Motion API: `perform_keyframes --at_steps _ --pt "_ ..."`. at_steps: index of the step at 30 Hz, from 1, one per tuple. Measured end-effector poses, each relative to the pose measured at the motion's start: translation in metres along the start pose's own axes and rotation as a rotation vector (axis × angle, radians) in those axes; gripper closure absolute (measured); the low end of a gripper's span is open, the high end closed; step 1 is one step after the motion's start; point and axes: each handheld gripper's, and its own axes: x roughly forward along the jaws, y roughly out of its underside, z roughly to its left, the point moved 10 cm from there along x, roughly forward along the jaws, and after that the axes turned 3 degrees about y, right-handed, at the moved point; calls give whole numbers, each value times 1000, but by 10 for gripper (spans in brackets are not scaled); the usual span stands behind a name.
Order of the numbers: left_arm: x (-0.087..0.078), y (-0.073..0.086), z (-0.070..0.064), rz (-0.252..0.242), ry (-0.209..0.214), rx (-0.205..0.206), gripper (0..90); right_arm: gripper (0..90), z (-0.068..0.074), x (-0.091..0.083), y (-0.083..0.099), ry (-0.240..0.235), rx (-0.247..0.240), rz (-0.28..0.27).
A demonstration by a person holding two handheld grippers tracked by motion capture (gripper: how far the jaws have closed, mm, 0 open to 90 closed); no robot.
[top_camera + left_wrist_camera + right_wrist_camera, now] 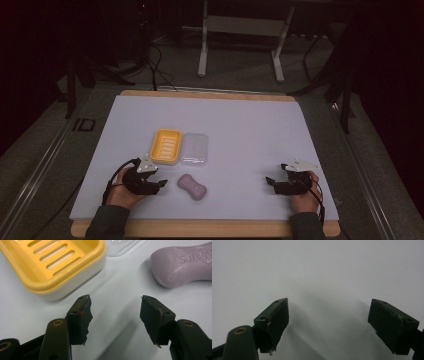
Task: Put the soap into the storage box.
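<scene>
While resting low on the white table sheet [250, 115], left gripper [159, 186] held in a hand [122, 192] at the near left, jaws spread with nothing between, pointing toward the purple soap bar [192, 187] just beside it. Yellow soap dish [166, 146] and clear lid [194, 149] side by side, just beyond. Right gripper [271, 183] at the near right, well apart, jaws spread wide over bare sheet.

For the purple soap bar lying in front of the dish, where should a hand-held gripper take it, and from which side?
Probably across the narrow waist of the purple soap bar, coming down from above. It lies flat on the white mat and its sides pinch in at the middle, so the jaws would seat there. The left hand-held gripper, open beside it, is nearer.
</scene>
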Motion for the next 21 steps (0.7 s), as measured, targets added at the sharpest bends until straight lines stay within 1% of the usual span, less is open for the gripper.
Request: perform_keyframes --at_steps 3,5,6,7,8,9,10,13,16,18,21 --pt "-4 -5 0 -3 -2 19 421 167 -1 -4 -2 25 -3 -39" --pt "-6 -8 0 -17 12 23 421 167 -3 -7 -4 29 15 -70" --pt "-6 -8 0 -17 12 23 419 167 -3 -7 -4 29 15 -70" --pt "-8 -10 -1 -24 37 29 419 168 -4 -9 -5 27 31 -88" --pt "-8 -10 -1 -24 37 29 419 168 -4 -9 -5 27 31 -88" --pt "-9 -11 -1 -28 41 28 419 167 -5 -10 -5 24 33 -100" --pt "-12 -13 0 -26 41 40 419 168 -5 -11 -6 21 37 -109" --pt "-14 -15 -1 -16 41 64 420 168 -4 -10 -6 21 34 -104" --pt "-15 -17 -2 -13 44 76 420 168 -3 -10 -5 25 26 -101" --pt "-16 -19 -1 -3 37 97 420 168 -3 -10 -5 29 26 -100" --pt "-19 -22 -2 1 33 115 423 168 -4 -10 -6 32 27 -102"
